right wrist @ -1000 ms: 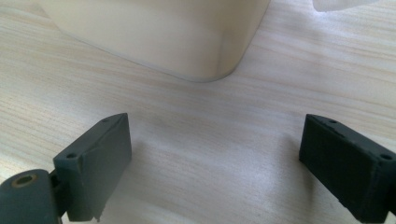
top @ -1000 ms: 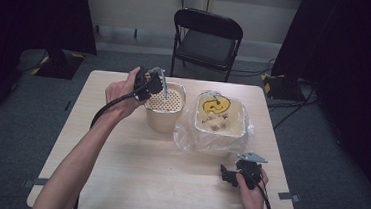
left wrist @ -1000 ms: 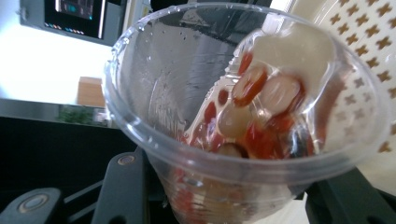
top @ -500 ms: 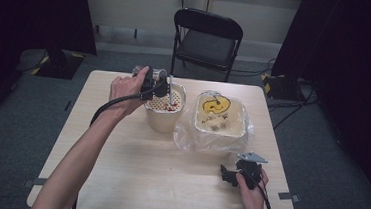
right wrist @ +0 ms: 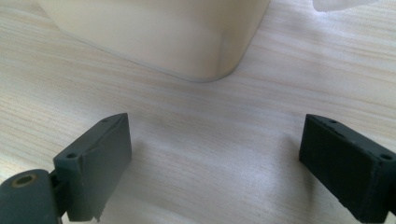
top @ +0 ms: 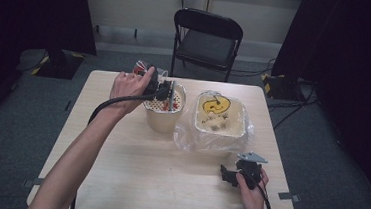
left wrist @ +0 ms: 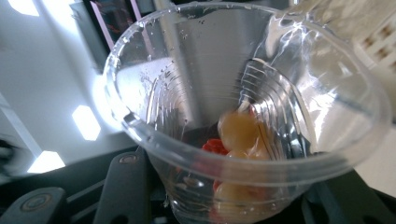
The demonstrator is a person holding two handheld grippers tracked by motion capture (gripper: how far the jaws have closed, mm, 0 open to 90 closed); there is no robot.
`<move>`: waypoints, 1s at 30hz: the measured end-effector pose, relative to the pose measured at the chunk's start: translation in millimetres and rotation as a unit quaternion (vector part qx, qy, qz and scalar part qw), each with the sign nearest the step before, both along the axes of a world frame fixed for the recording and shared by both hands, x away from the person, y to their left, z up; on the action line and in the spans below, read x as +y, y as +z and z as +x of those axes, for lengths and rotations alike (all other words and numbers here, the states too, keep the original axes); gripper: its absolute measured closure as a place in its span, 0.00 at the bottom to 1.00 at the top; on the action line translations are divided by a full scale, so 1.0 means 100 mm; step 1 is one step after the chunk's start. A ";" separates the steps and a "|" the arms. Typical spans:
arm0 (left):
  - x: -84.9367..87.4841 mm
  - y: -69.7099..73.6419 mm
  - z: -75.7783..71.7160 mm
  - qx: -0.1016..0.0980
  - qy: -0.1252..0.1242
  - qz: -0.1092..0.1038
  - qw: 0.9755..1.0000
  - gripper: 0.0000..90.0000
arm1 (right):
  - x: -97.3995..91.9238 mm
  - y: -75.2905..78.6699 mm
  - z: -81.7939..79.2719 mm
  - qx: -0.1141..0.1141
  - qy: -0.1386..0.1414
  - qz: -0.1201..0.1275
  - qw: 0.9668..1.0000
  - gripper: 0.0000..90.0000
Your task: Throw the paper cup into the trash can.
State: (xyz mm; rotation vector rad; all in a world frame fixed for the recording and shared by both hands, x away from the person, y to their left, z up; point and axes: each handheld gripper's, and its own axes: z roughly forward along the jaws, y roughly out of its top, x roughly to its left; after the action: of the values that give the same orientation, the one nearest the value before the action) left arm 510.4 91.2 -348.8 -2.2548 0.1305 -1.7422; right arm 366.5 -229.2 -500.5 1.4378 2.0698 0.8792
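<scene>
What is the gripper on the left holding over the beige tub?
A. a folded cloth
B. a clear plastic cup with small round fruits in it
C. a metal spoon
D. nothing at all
B: the left gripper clamps a clear plastic cup tipped toward the perforated tub, fruits inside.

No readable text, a yellow smiley face on the square container (top: 221, 118)
</scene>
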 end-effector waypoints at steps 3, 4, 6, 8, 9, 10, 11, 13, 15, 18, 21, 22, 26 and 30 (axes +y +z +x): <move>-0.03 -0.01 -0.01 -0.009 -0.010 0.028 1.000 0.58 | 0.00 0.00 0.00 0.000 0.000 0.000 1.000 0.09; -0.04 -0.01 -0.01 -0.003 -0.009 0.022 1.000 0.58 | 0.00 0.00 0.00 0.000 0.000 0.000 1.000 0.09; -0.06 0.00 -0.02 -0.010 -0.008 0.041 0.999 0.58 | 0.00 0.00 0.00 0.000 0.000 0.000 1.000 0.09; -0.07 -0.01 -0.02 -0.018 -0.010 0.071 0.997 0.58 | 0.00 0.00 0.00 0.000 0.000 0.000 1.000 0.09; -0.07 -0.02 -0.02 -0.025 -0.013 0.090 0.996 0.58 | 0.00 0.00 0.00 0.000 0.000 0.000 1.000 0.09; -0.08 -0.02 -0.02 -0.026 -0.012 0.103 0.994 0.58 | 0.00 0.00 0.00 0.000 0.000 0.000 1.000 0.09; -0.08 -0.01 -0.02 -0.029 -0.010 0.108 0.994 0.58 | 0.00 0.00 0.00 0.000 0.000 0.000 1.000 0.09; -0.09 0.00 -0.01 -0.033 -0.010 0.115 0.993 0.58 | 0.00 0.00 0.00 0.000 0.000 0.000 1.000 0.09; -0.09 0.00 -0.01 -0.032 -0.008 0.116 0.993 0.58 | 0.00 0.00 0.00 0.000 0.000 0.000 1.000 0.09; -0.08 -0.05 -0.02 -0.024 -0.012 0.141 0.990 0.58 | 0.00 0.00 0.00 0.000 0.000 0.000 1.000 0.09; -0.06 -0.09 -0.02 -0.034 -0.014 0.158 0.987 0.59 | 0.00 0.00 0.00 0.000 0.000 0.000 1.000 0.09; -0.06 -0.10 -0.02 -0.033 -0.012 0.158 0.987 0.59 | 0.00 0.00 0.00 0.000 0.000 0.000 1.000 0.09; -0.04 -0.11 -0.03 -0.038 -0.009 0.157 0.987 0.60 | 0.00 0.00 0.00 0.000 0.000 0.000 1.000 0.09; -0.05 -0.02 -0.02 -0.007 0.004 0.068 0.998 0.59 | 0.00 0.00 0.00 0.000 0.000 0.000 1.000 0.09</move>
State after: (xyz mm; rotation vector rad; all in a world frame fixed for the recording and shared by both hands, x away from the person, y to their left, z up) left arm 508.4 86.4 -350.7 -2.1447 0.2292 -1.6906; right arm 366.5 -229.2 -500.5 1.4378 2.0700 0.8792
